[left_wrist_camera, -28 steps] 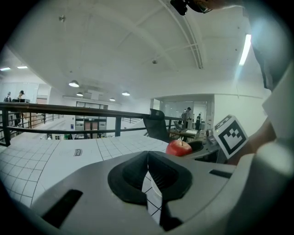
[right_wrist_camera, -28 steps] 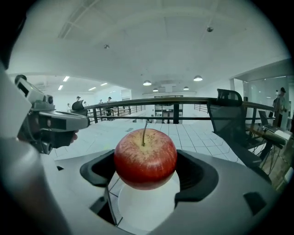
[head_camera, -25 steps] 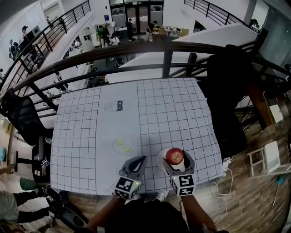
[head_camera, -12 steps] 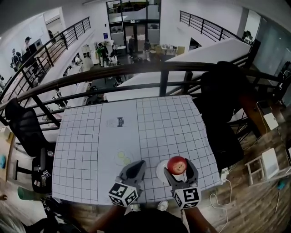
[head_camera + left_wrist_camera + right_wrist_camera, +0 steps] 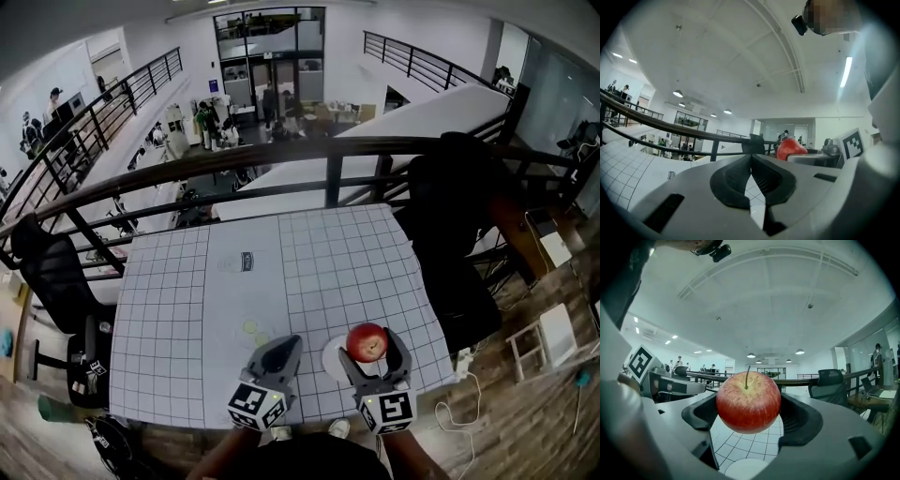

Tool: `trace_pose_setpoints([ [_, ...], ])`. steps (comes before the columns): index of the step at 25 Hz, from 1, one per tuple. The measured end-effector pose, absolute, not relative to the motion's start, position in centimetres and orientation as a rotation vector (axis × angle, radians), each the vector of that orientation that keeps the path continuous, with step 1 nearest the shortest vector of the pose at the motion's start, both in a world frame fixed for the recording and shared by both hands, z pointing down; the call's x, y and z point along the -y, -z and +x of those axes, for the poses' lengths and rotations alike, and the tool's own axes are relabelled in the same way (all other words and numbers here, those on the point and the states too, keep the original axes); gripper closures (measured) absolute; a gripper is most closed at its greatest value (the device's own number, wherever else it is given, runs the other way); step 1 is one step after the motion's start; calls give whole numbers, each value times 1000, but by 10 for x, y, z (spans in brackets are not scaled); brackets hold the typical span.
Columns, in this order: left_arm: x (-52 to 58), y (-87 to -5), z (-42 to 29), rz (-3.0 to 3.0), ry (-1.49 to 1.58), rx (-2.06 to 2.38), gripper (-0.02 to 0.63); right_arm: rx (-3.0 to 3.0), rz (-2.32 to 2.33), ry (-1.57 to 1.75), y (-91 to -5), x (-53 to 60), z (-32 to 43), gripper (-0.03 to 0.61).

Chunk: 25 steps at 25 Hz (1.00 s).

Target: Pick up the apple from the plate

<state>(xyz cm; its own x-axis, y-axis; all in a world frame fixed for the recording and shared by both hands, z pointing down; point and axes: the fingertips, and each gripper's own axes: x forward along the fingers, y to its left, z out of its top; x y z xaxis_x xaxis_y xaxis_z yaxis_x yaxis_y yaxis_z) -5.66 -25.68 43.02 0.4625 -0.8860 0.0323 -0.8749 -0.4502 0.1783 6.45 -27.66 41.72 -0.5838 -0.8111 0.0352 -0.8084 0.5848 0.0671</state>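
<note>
A red apple (image 5: 367, 342) (image 5: 748, 402) with its stem up is held between the jaws of my right gripper (image 5: 368, 345) (image 5: 749, 414), lifted above the table. Under it lies the small white plate (image 5: 333, 357) (image 5: 743, 469), partly hidden by the gripper, near the table's front edge. My left gripper (image 5: 280, 353) (image 5: 750, 177) hovers just to the left of the plate with its jaws together and nothing between them. From the left gripper view the apple (image 5: 790, 148) shows off to the right.
The table (image 5: 187, 309) has a white cloth with a black grid. A clear lid with two yellow-green spots (image 5: 254, 329) lies ahead of the left gripper. A dark railing (image 5: 281, 150) runs behind the table, and a black office chair (image 5: 455, 234) stands at its right.
The right gripper has risen with the apple, lifting it off the plate. The head view has tilted up a little. The left gripper stays about where it was.
</note>
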Motion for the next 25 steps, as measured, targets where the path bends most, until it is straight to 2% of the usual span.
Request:
trace_pose_setpoints([
  [25,262,-439,-57,2548,60,1535,592,2736,1457,150,-409,281,61,181],
])
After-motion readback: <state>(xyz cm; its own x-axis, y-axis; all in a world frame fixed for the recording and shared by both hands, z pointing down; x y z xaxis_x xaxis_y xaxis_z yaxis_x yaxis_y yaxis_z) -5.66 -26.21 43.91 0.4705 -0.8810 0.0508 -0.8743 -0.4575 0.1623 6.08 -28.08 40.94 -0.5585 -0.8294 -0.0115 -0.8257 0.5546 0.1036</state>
